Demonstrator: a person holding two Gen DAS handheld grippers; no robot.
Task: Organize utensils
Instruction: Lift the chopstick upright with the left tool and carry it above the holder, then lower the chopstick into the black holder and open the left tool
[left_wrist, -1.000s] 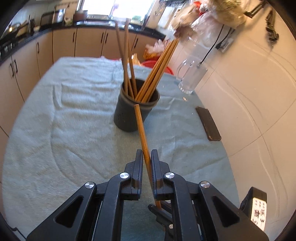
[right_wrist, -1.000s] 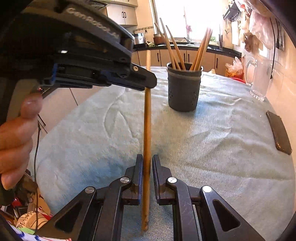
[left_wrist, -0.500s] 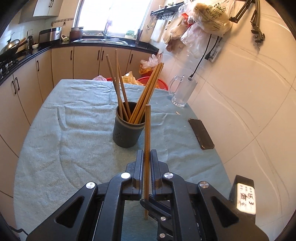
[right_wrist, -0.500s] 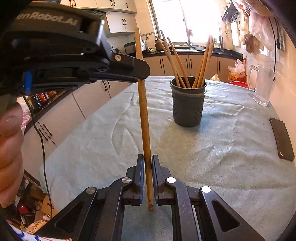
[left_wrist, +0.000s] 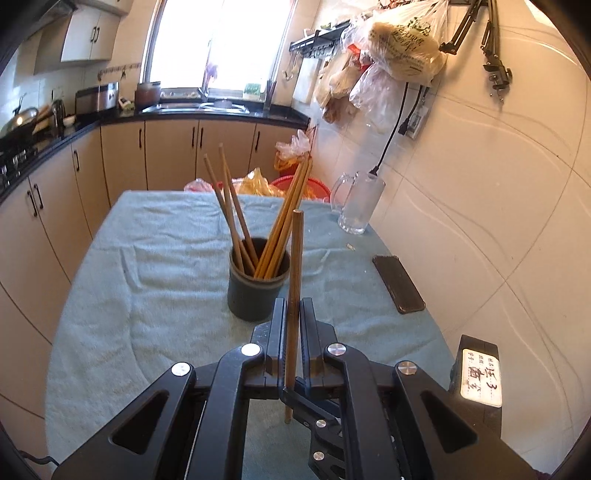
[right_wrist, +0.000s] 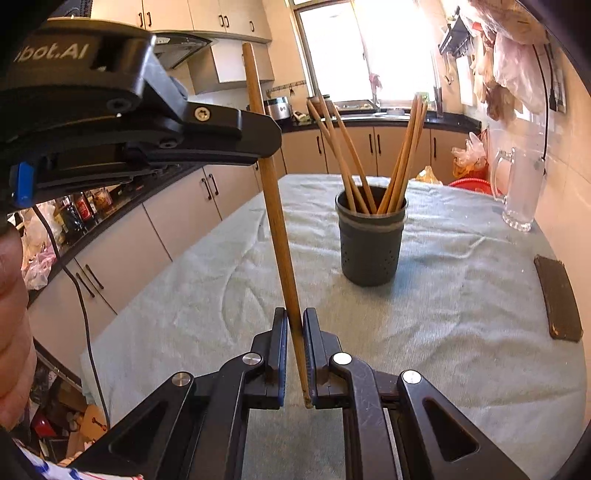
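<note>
Both claws, left claw (left_wrist: 292, 314) and right claw (right_wrist: 294, 325), pinch one chopstick (right_wrist: 275, 206), upright above surface (right_wrist: 461, 295), near holder (right_wrist: 371, 243). Advice: keep vertical, clear rim, release over opening.

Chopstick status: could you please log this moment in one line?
left tool: shut on chopstick | right tool: shut on same chopstick | holder: ahead

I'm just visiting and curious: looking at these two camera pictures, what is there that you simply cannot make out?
- Left wrist view: the label on the other hand-held gripper has handwriting too small to read.
- Right wrist view: the bottom ends of the chopsticks in the holder are hidden by its wall.
- Right wrist view: the dark flat object is too dim to identify.
- Both views: the window is washed out by glare.
</note>
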